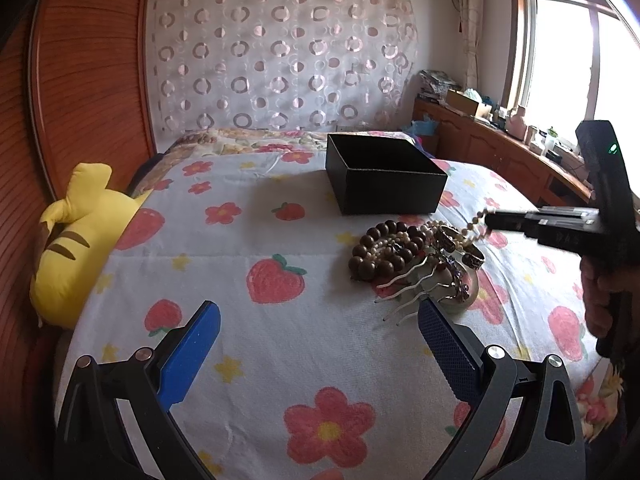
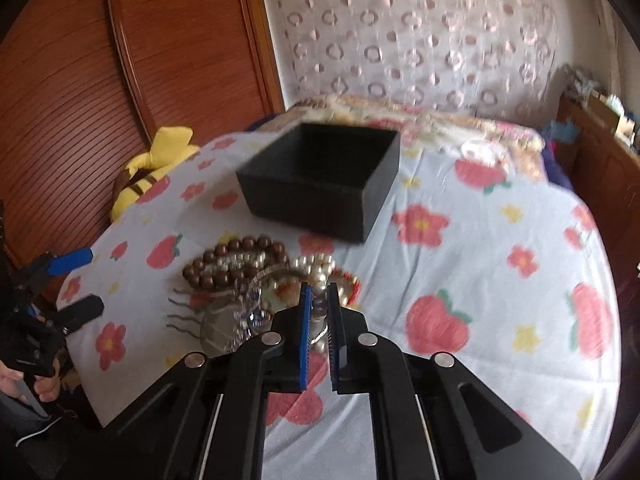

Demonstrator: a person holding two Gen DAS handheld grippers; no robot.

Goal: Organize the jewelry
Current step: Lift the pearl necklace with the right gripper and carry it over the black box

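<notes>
White cloth with red strawberries and flowers covers the bed (image 1: 280, 240), which fills most of both my views. Behind it I see a brown wooden headboard (image 1: 88, 80) at the left of the frame and a yellow plush (image 1: 76, 248) lying against it. My black box (image 1: 384, 178) sits open-topped on the bed, above centre in the left view and just above centre in the right. Just below it lies the jewelry pile (image 1: 416, 264): dark wooden beads (image 2: 236, 264), pearls (image 2: 316, 270), and a comb (image 1: 412, 292) with wavy prongs.

My left gripper (image 1: 320, 344) hangs low in its frame, blue fingers (image 1: 192, 356) spread wide with nothing between them, the pile just beyond its right finger. My right gripper (image 2: 319, 292) has its fingers nearly together, pinched on the pearls at the pile's near edge; in the left view a strand rises from the pile to its tip at right of centre.
</notes>
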